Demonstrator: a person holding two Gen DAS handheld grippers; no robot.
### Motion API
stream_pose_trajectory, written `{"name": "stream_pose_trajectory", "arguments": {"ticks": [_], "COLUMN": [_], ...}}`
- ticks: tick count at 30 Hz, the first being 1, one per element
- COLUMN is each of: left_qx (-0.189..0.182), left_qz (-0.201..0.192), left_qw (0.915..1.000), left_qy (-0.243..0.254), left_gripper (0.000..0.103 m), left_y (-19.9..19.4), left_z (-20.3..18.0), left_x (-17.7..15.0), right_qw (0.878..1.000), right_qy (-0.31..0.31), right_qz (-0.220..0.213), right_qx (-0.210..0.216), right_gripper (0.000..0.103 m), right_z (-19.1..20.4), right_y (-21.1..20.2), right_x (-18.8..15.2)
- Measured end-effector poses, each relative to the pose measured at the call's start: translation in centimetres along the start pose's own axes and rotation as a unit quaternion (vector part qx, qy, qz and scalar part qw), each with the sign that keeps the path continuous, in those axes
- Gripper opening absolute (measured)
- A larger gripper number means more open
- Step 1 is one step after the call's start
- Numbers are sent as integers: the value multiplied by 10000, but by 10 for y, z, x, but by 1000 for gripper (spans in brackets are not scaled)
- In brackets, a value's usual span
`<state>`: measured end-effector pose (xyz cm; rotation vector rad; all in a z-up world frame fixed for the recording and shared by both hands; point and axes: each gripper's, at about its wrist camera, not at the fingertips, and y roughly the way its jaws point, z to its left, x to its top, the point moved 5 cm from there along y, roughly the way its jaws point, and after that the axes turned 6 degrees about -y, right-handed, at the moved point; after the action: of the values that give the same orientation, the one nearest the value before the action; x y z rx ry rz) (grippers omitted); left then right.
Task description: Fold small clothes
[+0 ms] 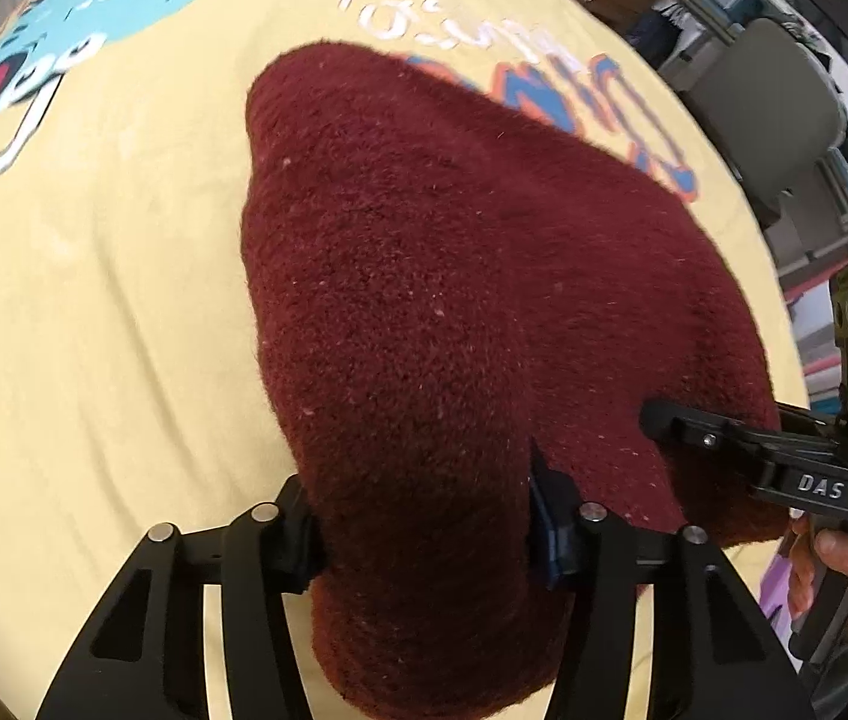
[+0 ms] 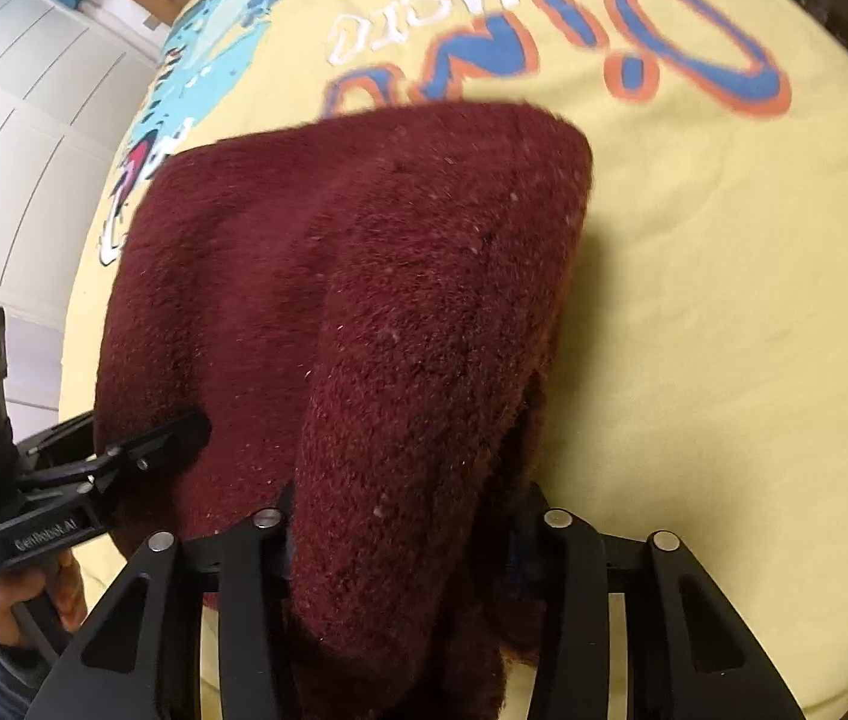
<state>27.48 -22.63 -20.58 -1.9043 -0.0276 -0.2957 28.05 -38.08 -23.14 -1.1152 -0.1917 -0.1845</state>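
Garment: maroon fleece cloth (image 1: 424, 276) lies on the yellow printed sheet (image 1: 99, 312), stretching ahead of both my tools, its near edge bunched up between their fingers.
Left gripper (image 1: 424, 516): my jaws stand partly closed with a thick fold of the fleece filling the gap; the pads press its sides, so I read it as gripped.
Right gripper (image 2: 399, 540): same posture, partly closed on a raised ridge of the same cloth at the neighbouring near corner.
Step in hand: I judge this to be the pinch of both near corners, ahead of a fold.
Next move: I would need to lift both corners together, carry them forward over the far edge, keeping the hands level so the fold lands square.
Writing on tools: "DAS" on the right gripper's body seen from the left wrist; "GenRobot.AI" on the left one seen from the right wrist.
Writing on sheet: large blue-and-orange lettering (image 2: 550, 60), upside down, seems to read "Dino"; the white script beside it is too blurred for me.
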Motion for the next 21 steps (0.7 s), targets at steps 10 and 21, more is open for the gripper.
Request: {"name": "stream_pose_trajectory", "arguments": {"ticks": [10, 21], "left_qx": [-298, 37], "left_qz": [-642, -717], "left_qw": [9974, 9967], "left_qy": [96, -380], "left_gripper": [46, 47], "left_y": [-89, -97], "left_z": [28, 110], "left_x": [17, -8], "right_qw": [9967, 9958], "right_qy": [-691, -893], "right_qz": [-408, 179], "right_qx": [98, 4], "right_gripper": [42, 44], "right_z": [78, 128], "right_y": [-38, 44], "right_x": [33, 35]}}
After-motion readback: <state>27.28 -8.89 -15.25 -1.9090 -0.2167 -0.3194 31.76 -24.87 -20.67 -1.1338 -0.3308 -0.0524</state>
